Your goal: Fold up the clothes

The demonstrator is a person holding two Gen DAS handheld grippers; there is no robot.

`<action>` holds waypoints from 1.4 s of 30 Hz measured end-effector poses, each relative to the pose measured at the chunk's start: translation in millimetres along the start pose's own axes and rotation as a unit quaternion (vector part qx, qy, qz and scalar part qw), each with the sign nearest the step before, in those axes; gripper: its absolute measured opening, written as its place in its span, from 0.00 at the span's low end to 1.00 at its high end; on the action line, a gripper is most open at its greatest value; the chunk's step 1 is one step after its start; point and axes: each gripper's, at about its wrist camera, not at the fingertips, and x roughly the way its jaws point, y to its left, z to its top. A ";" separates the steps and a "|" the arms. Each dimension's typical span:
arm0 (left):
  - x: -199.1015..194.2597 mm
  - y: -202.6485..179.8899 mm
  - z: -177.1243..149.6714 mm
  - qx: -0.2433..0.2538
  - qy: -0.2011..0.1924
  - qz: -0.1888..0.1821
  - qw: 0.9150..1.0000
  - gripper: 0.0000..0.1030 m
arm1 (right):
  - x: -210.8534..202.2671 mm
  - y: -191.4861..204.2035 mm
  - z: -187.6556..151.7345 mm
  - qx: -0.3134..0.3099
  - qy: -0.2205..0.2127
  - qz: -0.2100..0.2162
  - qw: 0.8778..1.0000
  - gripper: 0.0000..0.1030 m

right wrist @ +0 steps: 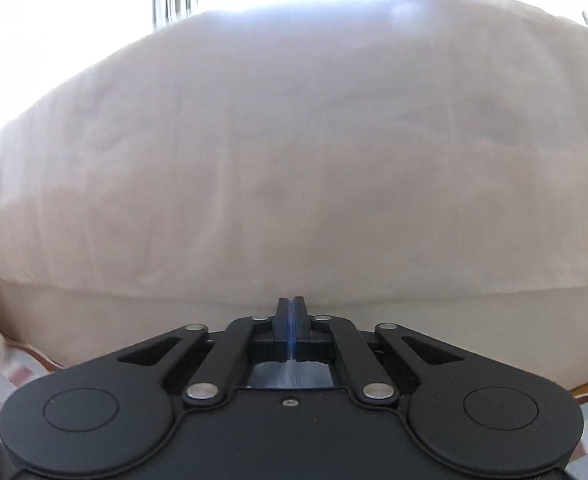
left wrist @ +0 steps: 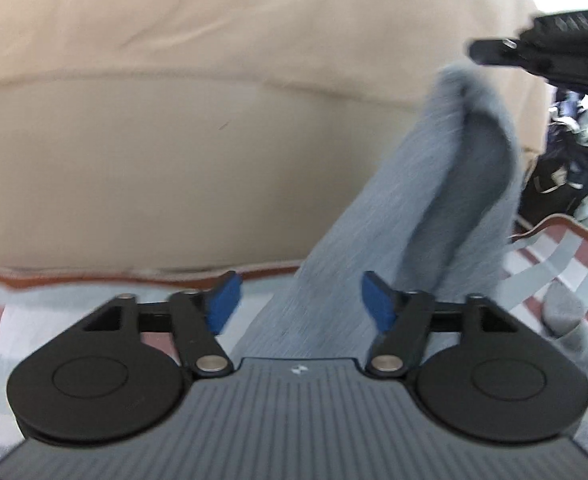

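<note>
In the left wrist view a light blue-grey garment (left wrist: 426, 208) hangs stretched from the upper right down to the checked cloth. The right gripper (left wrist: 494, 50) holds its top edge there. My left gripper (left wrist: 300, 304) is open, its blue pads either side of the garment's lower part, not gripping it. In the right wrist view the right gripper (right wrist: 292, 312) is shut, with a thin strip of blue-grey fabric (right wrist: 292, 374) between the fingers; the rest of the garment is hidden below the camera.
A beige sofa (left wrist: 214, 120) fills the background; it also shows in the right wrist view (right wrist: 294, 160). A red, white and pale blue checked cloth (left wrist: 554, 276) with a brown border covers the surface. Another grey cloth piece (left wrist: 562, 312) lies at right. Dark clutter (left wrist: 574, 160) sits far right.
</note>
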 end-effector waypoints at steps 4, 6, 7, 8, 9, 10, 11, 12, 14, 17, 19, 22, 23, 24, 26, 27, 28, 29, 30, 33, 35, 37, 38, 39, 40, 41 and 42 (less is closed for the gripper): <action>19.2 -26.7 -1.0 0.061 0.022 0.033 0.997 0.80 | -10.8 6.9 0.9 0.012 0.026 0.053 0.998 0.01; 35.4 -35.1 -5.3 0.083 0.050 0.065 0.993 0.80 | -11.7 8.3 -13.7 0.004 0.065 0.081 0.995 0.01; 42.9 -36.5 -8.4 0.086 0.067 0.077 0.991 0.80 | -9.1 6.7 -27.4 -0.005 0.087 0.070 0.994 0.02; 49.6 -32.7 -13.2 0.077 0.088 0.082 0.990 0.79 | -6.5 5.0 -41.1 -0.014 0.109 0.059 0.992 0.06; 55.7 -27.2 -18.8 0.064 0.109 0.083 0.988 0.78 | -3.8 3.1 -55.0 -0.024 0.131 0.048 0.990 0.08; 59.5 -19.1 -25.5 0.046 0.125 0.079 0.988 0.78 | 0.6 0.3 -70.3 -0.038 0.161 0.031 0.986 0.11; 60.2 -11.9 -31.3 0.028 0.131 0.074 0.988 0.77 | 6.8 -2.0 -86.6 -0.057 0.185 0.009 0.981 0.22; 59.9 -4.5 -36.4 0.011 0.130 0.067 0.989 0.77 | 13.5 -3.5 -104.3 -0.081 0.207 -0.011 0.975 0.37; 63.1 5.4 -42.5 -0.014 0.122 0.058 0.991 0.77 | 23.2 -1.9 -130.6 -0.120 0.233 -0.006 0.965 0.45; 93.2 3.2 -38.3 -0.032 0.133 0.065 0.989 0.79 | 44.4 14.0 -147.9 -0.170 0.238 -0.013 0.956 0.60; 121.0 -0.1 -38.4 -0.041 0.162 0.054 0.985 0.82 | 57.5 24.5 -158.0 -0.202 0.236 -0.031 0.950 0.64; 151.5 -13.1 -38.2 0.019 0.178 0.127 0.976 0.27 | 78.5 26.8 -158.8 -0.194 0.230 -0.100 0.948 0.02; 152.3 -12.5 -31.9 0.015 0.173 0.147 0.974 0.12 | 85.3 23.4 -154.5 -0.176 0.228 -0.133 0.948 0.07; 144.9 -3.5 -22.3 -0.023 0.156 0.147 0.976 0.12 | 87.6 15.8 -146.1 -0.146 0.215 -0.166 0.951 0.07; 105.5 21.2 -4.3 -0.093 0.075 0.145 0.982 0.12 | 77.5 0.6 -127.6 -0.115 0.180 -0.199 0.956 0.07; 83.1 31.6 3.4 -0.109 0.029 0.150 0.982 0.12 | 69.7 -6.9 -118.0 -0.106 0.160 -0.215 0.958 0.07; 60.3 38.1 8.3 -0.102 -0.015 0.158 0.982 0.10 | 57.5 -14.6 -108.3 -0.092 0.133 -0.217 0.963 0.07; 38.5 42.6 11.3 -0.093 -0.055 0.160 0.981 0.08 | 44.3 -23.4 -99.5 -0.064 0.110 -0.192 0.973 0.07; 22.5 45.0 11.9 -0.089 -0.077 0.151 0.982 0.08 | 33.2 -30.5 -93.6 -0.031 0.094 -0.153 0.983 0.07; -10.7 47.5 3.1 -0.097 -0.071 0.097 0.988 0.11 | 15.1 -34.8 -85.0 0.025 0.088 -0.055 0.994 0.08; -14.0 46.6 -12.5 -0.110 -0.002 0.093 0.989 0.32 | 11.3 -20.6 -88.3 0.032 0.086 -0.027 0.995 0.08; -9.6 51.3 -36.1 -0.133 0.080 0.105 0.982 0.45 | 10.5 -11.3 -94.2 0.054 0.107 0.019 0.993 0.08; -10.2 57.5 -47.7 -0.164 0.104 0.087 0.977 0.45 | 9.0 -2.3 -99.4 0.054 0.116 0.032 0.991 0.08; -12.2 66.3 -59.7 -0.211 0.124 0.058 0.968 0.45 | 8.9 4.7 -104.4 0.042 0.124 0.040 0.991 0.08; -14.3 74.6 -70.1 -0.257 0.137 0.029 0.956 0.45 | 8.6 11.4 -109.3 0.031 0.132 0.048 0.990 0.08; -16.9 82.2 -77.8 -0.301 0.137 -0.001 0.944 0.44 | 6.9 15.3 -114.2 0.030 0.138 0.054 0.989 0.08; -19.4 87.9 -83.9 -0.338 0.132 -0.027 0.932 0.44 | 6.5 17.6 -116.6 0.033 0.142 0.058 0.988 0.08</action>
